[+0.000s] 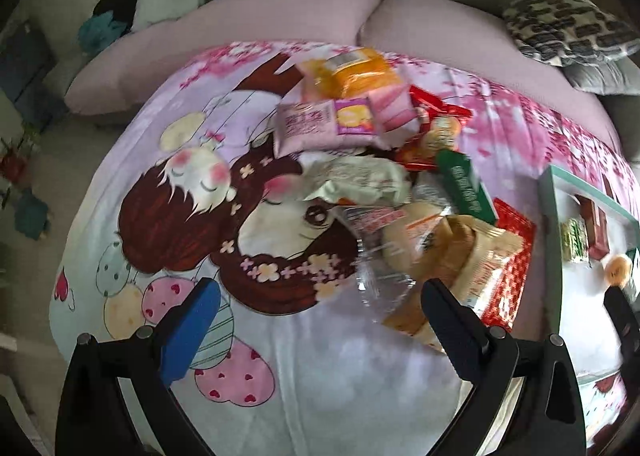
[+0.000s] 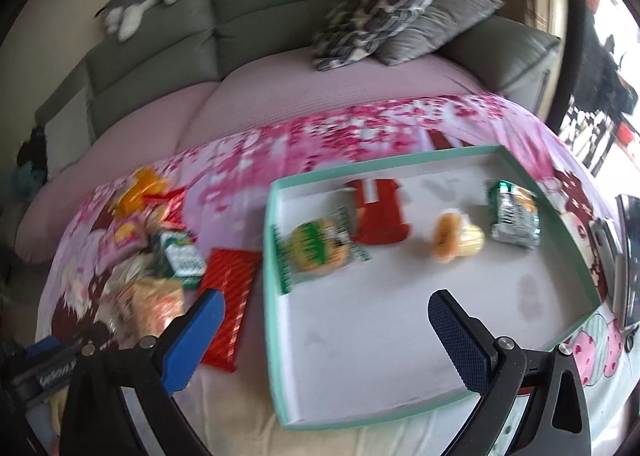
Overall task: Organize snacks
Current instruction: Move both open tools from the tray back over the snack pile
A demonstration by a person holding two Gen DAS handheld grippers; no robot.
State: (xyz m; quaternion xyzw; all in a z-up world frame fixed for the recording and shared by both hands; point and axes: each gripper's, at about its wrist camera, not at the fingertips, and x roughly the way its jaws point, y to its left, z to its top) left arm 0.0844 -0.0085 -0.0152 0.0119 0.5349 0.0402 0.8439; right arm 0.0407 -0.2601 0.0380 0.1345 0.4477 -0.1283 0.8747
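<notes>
snacks lie heaped beside the tray; left claw and right claw both gape empty.

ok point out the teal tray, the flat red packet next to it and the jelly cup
teal tray (image 2: 276, 256), right wrist view, on its left wall
flat red packet (image 2: 228, 296), right wrist view, middle of its foil face
jelly cup (image 2: 456, 238), right wrist view, on its body

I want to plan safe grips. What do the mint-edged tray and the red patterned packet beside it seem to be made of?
The tray looks like cardboard or stiff paperboard: thin straight walls, a matte white floor, sharp folded corners. The red packet looks like glossy foil or plastic film: its patterned face shines and it lies flat and thin. Blur leaves both uncertain.
</notes>
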